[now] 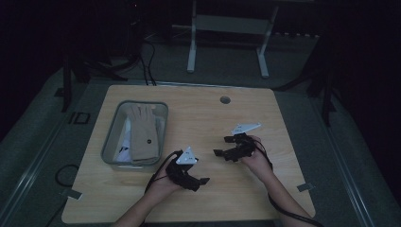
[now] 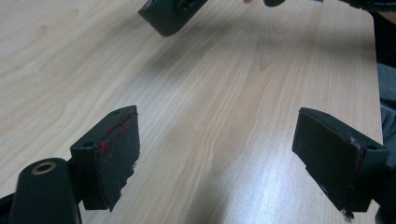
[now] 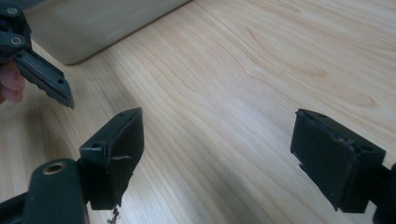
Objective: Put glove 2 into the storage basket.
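Both grippers hang low over the bare wood of the table (image 1: 198, 118), near its front middle, and I see nothing between either pair of jaws. On my high view the left gripper (image 1: 201, 181) sits in the person's left hand (image 1: 163, 185), the forearm coming in from the bottom edge and angling up and right; the grey three-cornered plate rides on top and the jaws point right and slightly toward the person. In the left gripper view its jaws stand wide apart, tipped down at the wood grain, with only table surface showing between the left gripper (image 2: 217, 154) pads.

Across from it, the right gripper (image 1: 221, 146) is held in the right hand (image 1: 257, 158), the forearm running up and left from the bottom right corner, jaws pointing left toward the other gripper. In the right gripper view its jaws are spread wide too, with bare table between the right gripper (image 3: 217, 154) pads, and one jaw of the left gripper shows at the upper left. The two grippers face each other, close but apart.

Nearest thing to them is the grey bin (image 1: 113, 137) at the table's left, just beyond the left gripper, holding a tan glove (image 1: 144, 135) laid flat inside with something white under it. Neither gripper touches the bin.
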Demonstrator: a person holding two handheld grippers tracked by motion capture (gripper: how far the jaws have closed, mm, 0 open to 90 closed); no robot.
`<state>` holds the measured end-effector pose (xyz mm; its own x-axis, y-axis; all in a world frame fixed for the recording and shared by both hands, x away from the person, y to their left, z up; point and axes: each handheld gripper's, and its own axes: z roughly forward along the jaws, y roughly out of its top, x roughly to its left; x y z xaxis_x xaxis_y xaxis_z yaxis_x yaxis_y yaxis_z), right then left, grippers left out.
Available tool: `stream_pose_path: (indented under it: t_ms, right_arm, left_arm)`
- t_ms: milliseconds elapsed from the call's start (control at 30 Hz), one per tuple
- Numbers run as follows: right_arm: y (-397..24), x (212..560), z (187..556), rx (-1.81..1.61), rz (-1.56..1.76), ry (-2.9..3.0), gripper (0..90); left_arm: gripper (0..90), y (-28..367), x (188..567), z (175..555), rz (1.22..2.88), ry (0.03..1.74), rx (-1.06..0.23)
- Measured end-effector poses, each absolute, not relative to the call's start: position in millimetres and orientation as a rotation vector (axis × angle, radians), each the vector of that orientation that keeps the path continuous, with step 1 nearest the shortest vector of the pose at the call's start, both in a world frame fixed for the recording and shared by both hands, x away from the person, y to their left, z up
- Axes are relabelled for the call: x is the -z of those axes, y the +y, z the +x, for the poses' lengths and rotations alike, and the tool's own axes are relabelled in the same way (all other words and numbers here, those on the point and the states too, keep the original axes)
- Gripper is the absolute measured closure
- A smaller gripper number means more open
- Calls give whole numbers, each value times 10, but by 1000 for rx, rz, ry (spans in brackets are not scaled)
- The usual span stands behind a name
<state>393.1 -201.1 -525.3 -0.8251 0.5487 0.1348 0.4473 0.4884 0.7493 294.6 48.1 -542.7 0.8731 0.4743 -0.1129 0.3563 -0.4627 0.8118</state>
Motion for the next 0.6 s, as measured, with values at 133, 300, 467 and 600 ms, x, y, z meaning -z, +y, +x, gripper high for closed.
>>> stream_pose_path:
  t_ms: [133, 300, 467, 600]
  right_arm:
    - [-2152, 5325, 3886, -1263, 874, 2594, 175]
    - [-2281, 5415, 3852, -1253, 886, 2583, 170]
    - [-2372, 5471, 3823, -1239, 899, 2566, 156]
    - [-2491, 5516, 3776, -1232, 900, 2551, 149]
  left_arm:
    - [154, 451, 5481, 2947, 2097, 602, -138]
    - [154, 410, 5534, 2950, 2103, 590, -130]
    - [154, 403, 5563, 2953, 2106, 589, -130]
    - [154, 405, 5598, 2948, 2108, 586, -137]
